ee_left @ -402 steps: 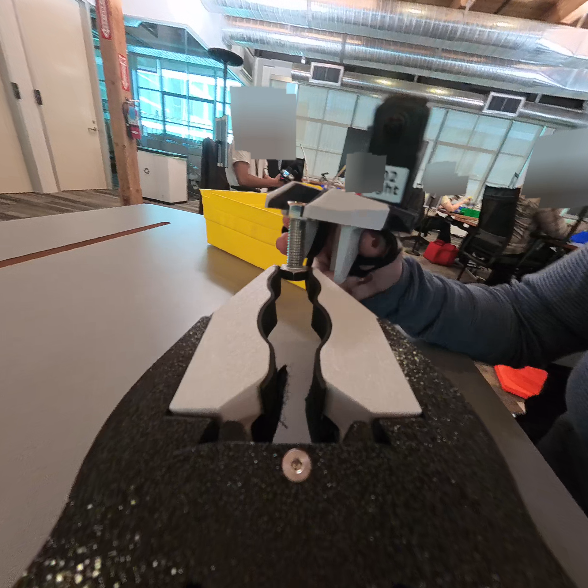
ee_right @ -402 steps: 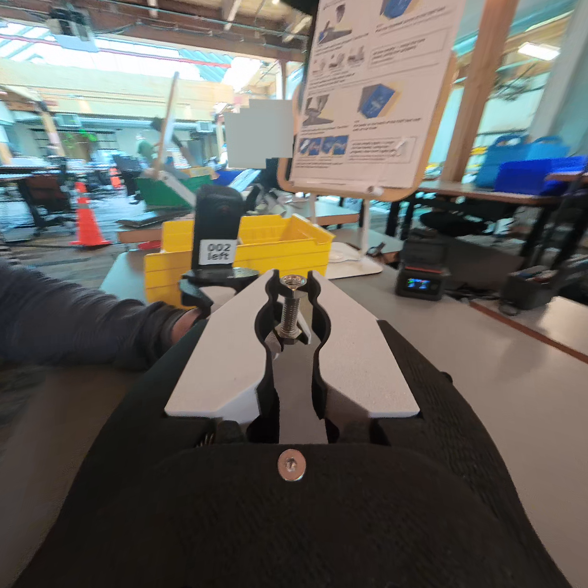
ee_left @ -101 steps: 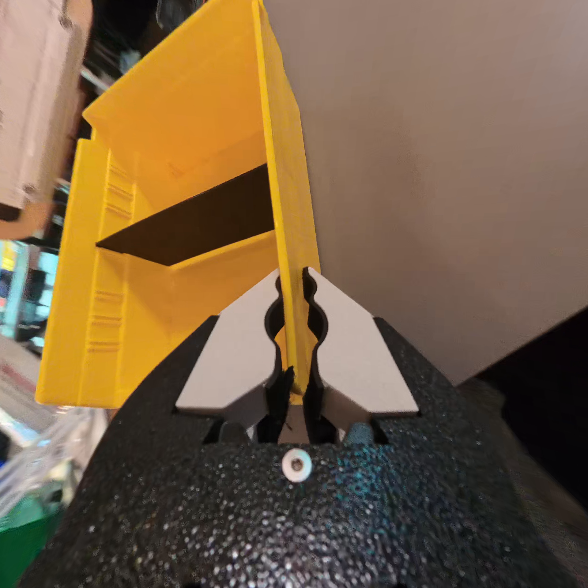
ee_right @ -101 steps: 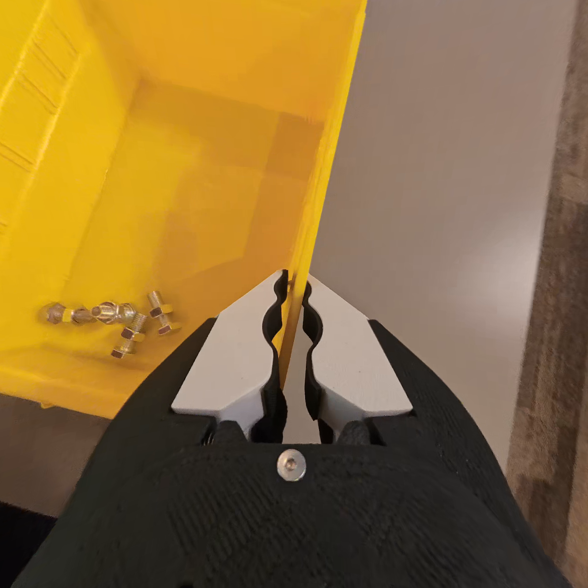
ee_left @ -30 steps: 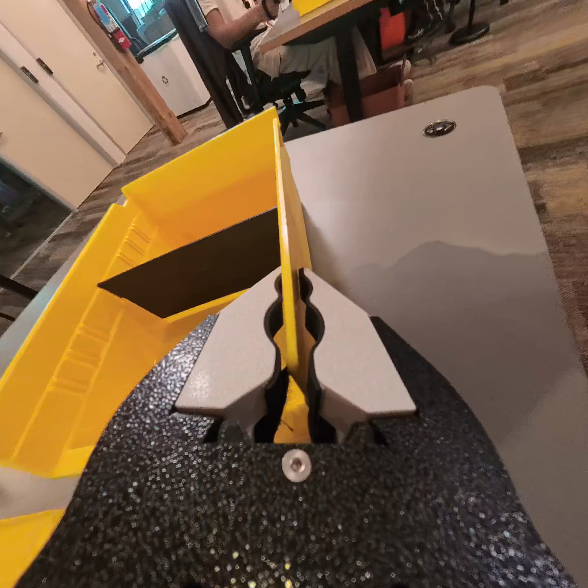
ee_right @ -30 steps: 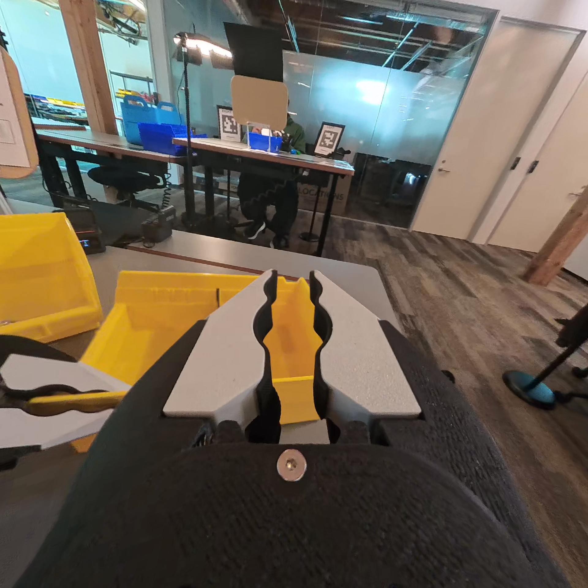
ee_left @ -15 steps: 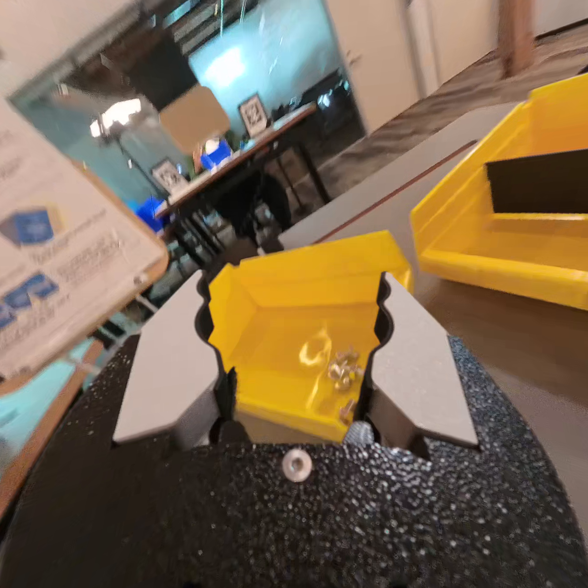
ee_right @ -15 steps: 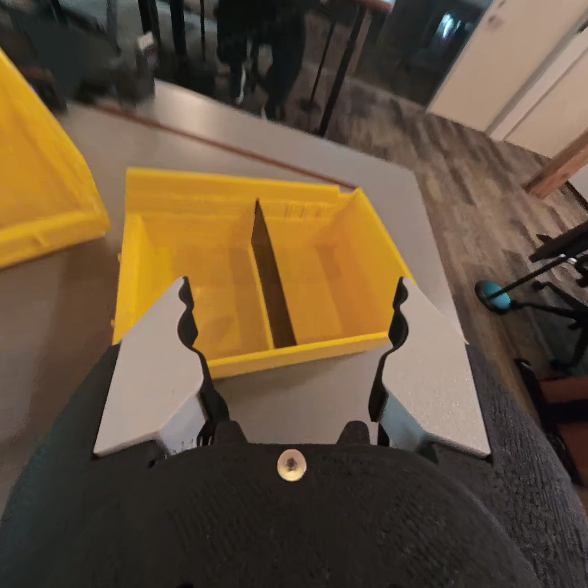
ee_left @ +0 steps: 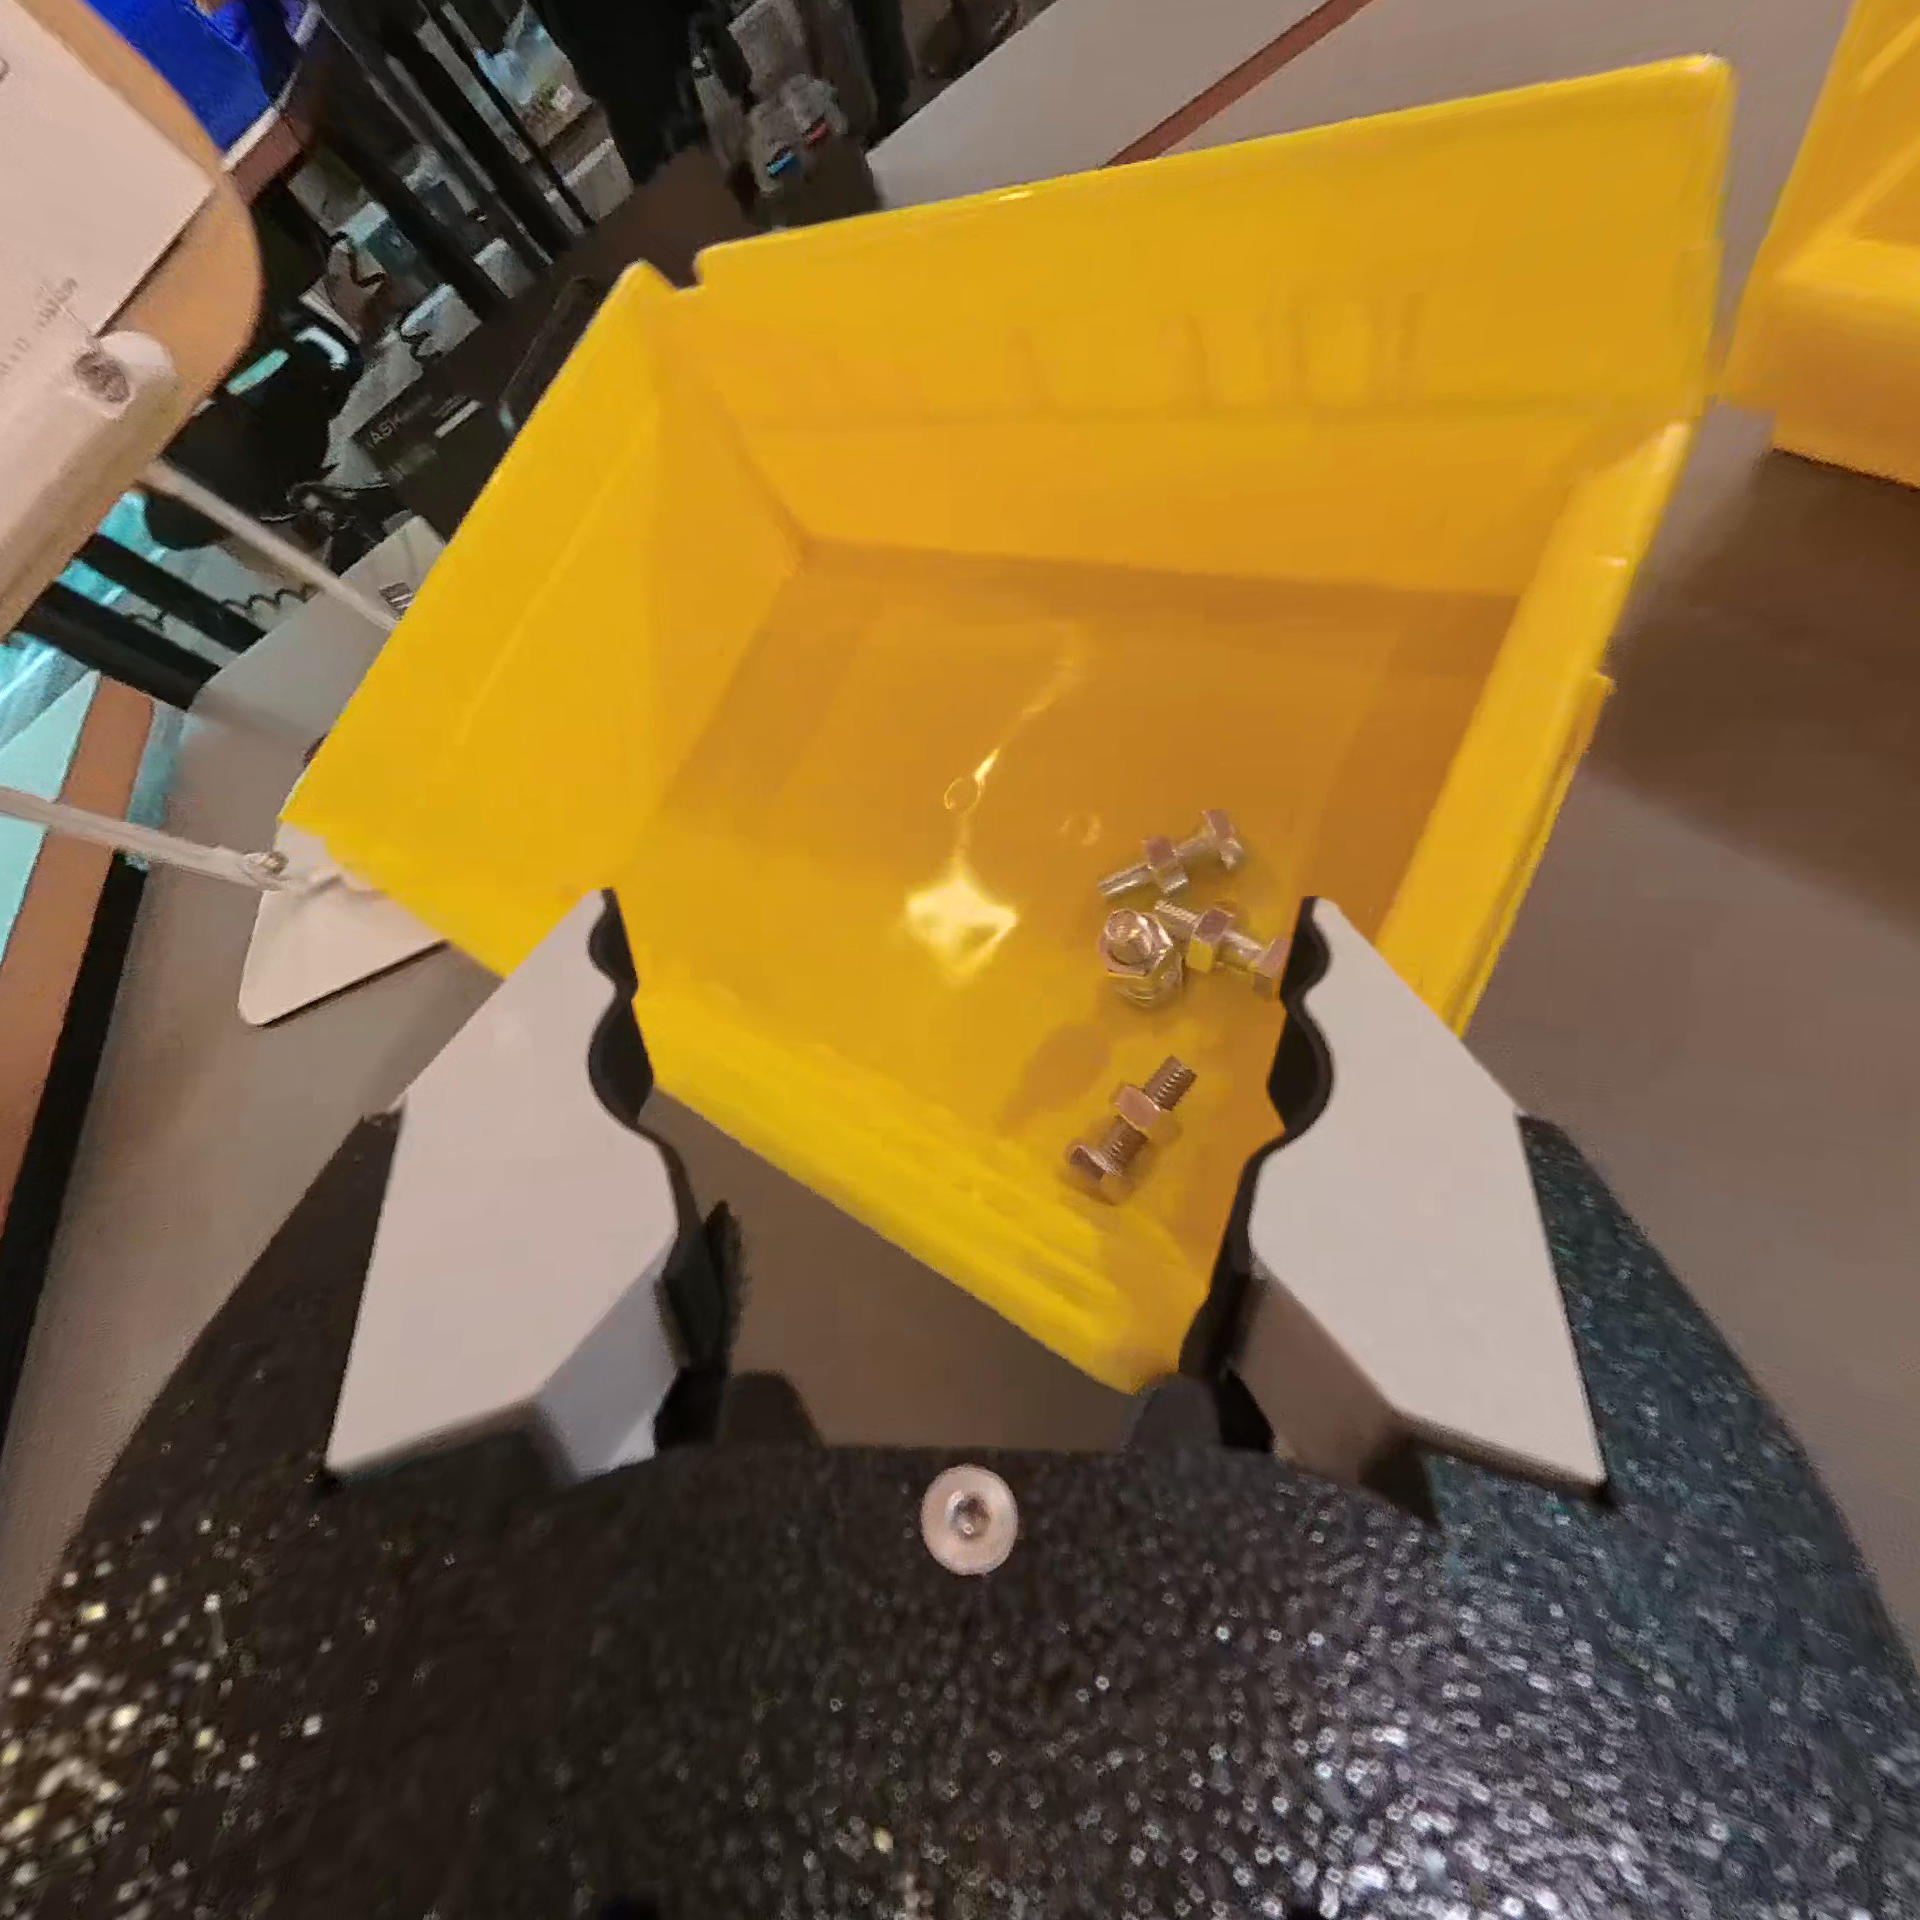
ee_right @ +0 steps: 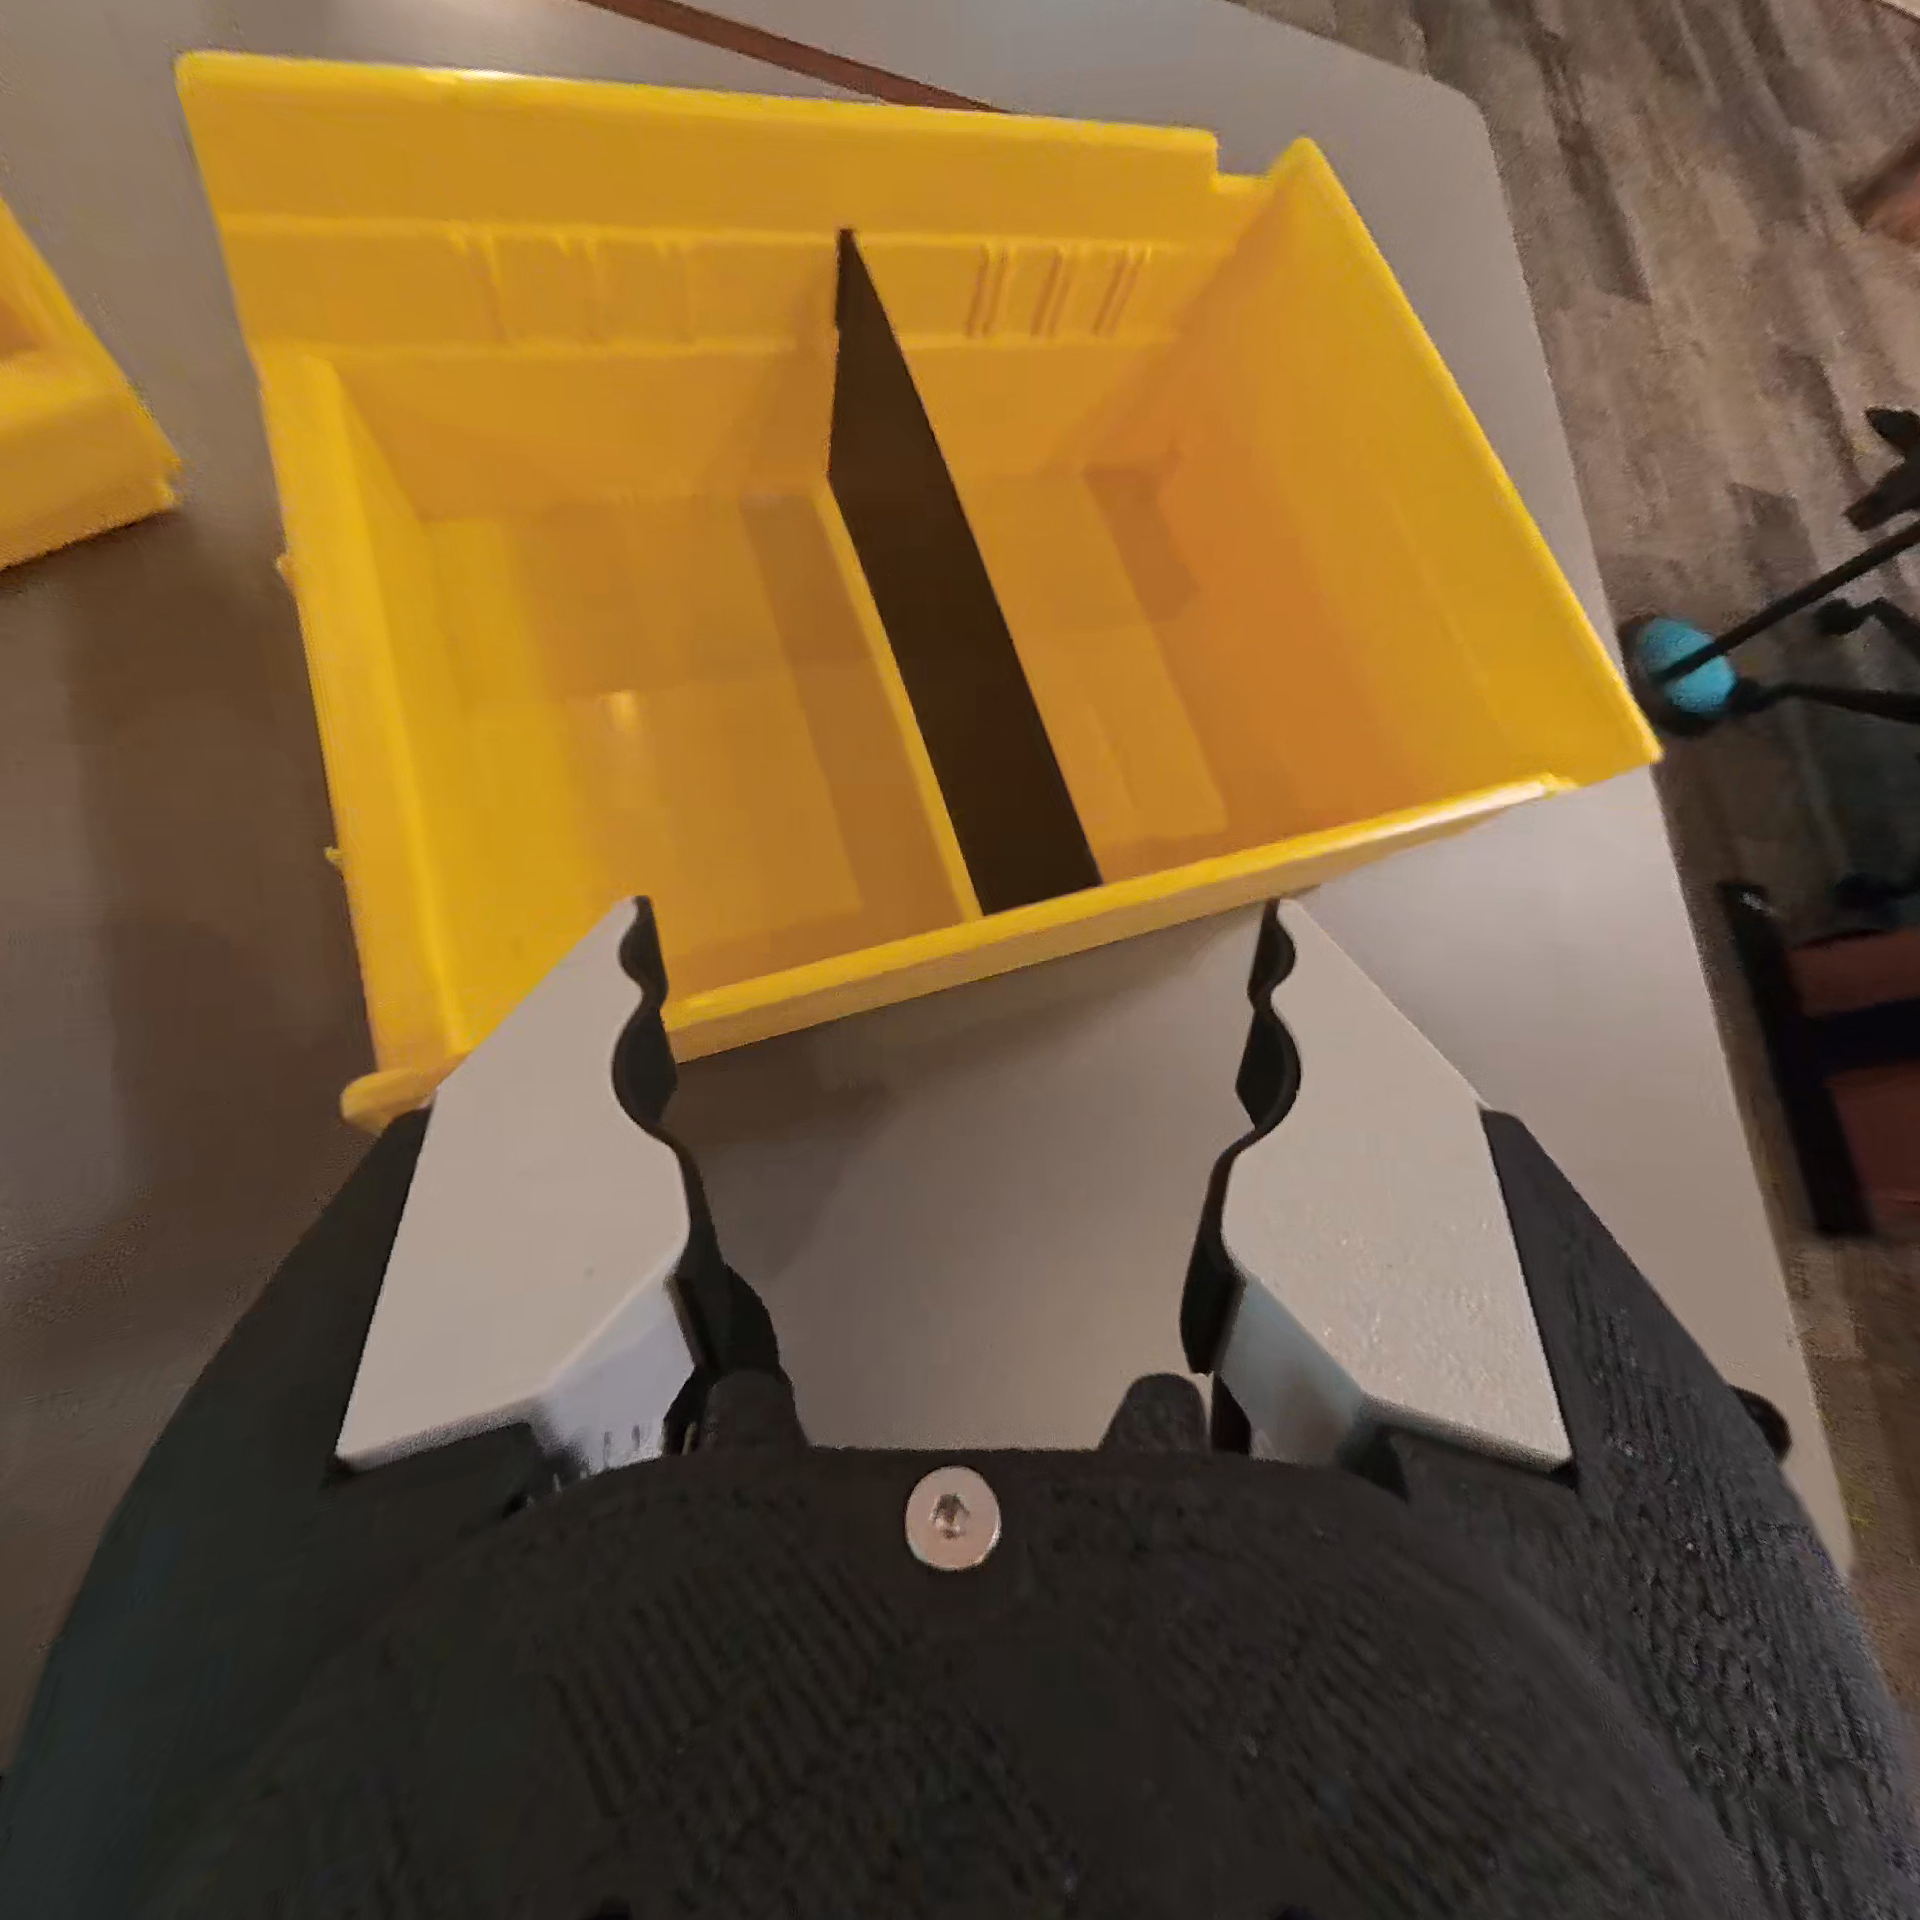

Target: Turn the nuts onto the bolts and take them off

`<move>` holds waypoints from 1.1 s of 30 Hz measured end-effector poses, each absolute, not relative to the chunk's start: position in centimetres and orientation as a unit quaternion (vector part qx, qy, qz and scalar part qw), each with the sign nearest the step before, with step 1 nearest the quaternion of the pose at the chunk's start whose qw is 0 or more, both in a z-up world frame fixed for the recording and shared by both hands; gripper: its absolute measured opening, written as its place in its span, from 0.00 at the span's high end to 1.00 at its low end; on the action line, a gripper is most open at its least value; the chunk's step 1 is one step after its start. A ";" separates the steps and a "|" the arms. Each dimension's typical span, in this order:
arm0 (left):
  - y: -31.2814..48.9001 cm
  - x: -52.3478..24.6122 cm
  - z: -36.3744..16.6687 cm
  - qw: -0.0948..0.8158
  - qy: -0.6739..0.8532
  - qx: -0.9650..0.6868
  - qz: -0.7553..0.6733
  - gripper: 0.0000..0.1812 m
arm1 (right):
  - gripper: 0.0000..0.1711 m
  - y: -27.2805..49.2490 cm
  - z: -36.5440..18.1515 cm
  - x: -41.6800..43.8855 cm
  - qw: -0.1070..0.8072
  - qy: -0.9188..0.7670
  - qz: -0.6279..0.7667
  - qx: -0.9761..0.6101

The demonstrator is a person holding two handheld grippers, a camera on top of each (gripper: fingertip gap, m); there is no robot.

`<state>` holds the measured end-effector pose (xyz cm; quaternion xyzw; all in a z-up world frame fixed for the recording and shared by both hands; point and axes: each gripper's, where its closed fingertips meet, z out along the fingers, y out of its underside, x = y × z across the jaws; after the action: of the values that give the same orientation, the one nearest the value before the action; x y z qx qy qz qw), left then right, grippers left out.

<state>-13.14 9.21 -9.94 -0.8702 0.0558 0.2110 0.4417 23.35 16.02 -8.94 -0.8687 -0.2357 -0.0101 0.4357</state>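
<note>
In the left wrist view a small yellow bin (ee_left: 1195,343) stands on the grey table and holds several silver bolts with nuts on them, a cluster (ee_left: 1174,925) and one bolt apart (ee_left: 1127,1143) near the front lip. My left gripper (ee_left: 951,935) is open and empty, above the bin's front edge. In the right wrist view a larger yellow bin (ee_right: 665,156) with a black divider (ee_right: 935,623) has two empty compartments. My right gripper (ee_right: 956,935) is open and empty, just in front of that bin's front wall.
The grey table (ee_right: 987,1195) ends at the right, with wood floor (ee_right: 1714,208) beyond. The small bin's corner (ee_right: 62,447) shows at the left of the right wrist view; the divided bin's corner (ee_left: 1849,260) at the left wrist view's right. A white stand base (ee_left: 312,935) sits left.
My left gripper let go of the divided bin's wall, opened and swung over to the small bin with the bolts. My right gripper opened wide and tipped down toward the divided bin.
</note>
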 end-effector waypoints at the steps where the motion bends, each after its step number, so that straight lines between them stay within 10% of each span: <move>1: 8.9 -14.0 -9.9 0.441 0.047 -0.870 0.217 0.35 | 0.35 16.0 -8.8 23.8 0.437 -0.229 -0.005 -0.869; 11: 4.8 -24.0 -10.6 0.444 -0.065 -0.861 0.240 0.48 | 0.43 15.8 -8.5 31.8 0.414 -0.173 -0.067 -0.891; 16: 5.0 -25.1 -10.7 0.459 -0.031 -0.861 0.215 0.62 | 0.69 15.0 -8.5 31.1 0.405 -0.161 0.026 -0.900; 25: 7.2 -24.7 -11.6 0.464 -0.027 -0.876 0.129 0.78 | 0.87 14.1 -9.8 31.5 0.342 -0.193 0.002 -0.920; 27: 7.6 -23.8 -12.0 0.463 -0.020 -0.881 0.090 0.97 | 0.87 14.2 -9.8 31.5 0.339 -0.202 0.002 -0.919; 33: 6.4 -24.6 -11.9 0.467 -0.038 -0.877 0.103 0.97 | 0.88 15.3 -9.8 32.5 0.329 -0.251 -0.006 -0.910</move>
<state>-24.55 6.40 -11.92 -0.8772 -0.0383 0.1033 0.4672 32.52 15.33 -9.76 -0.9103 -0.2508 -0.0064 0.3294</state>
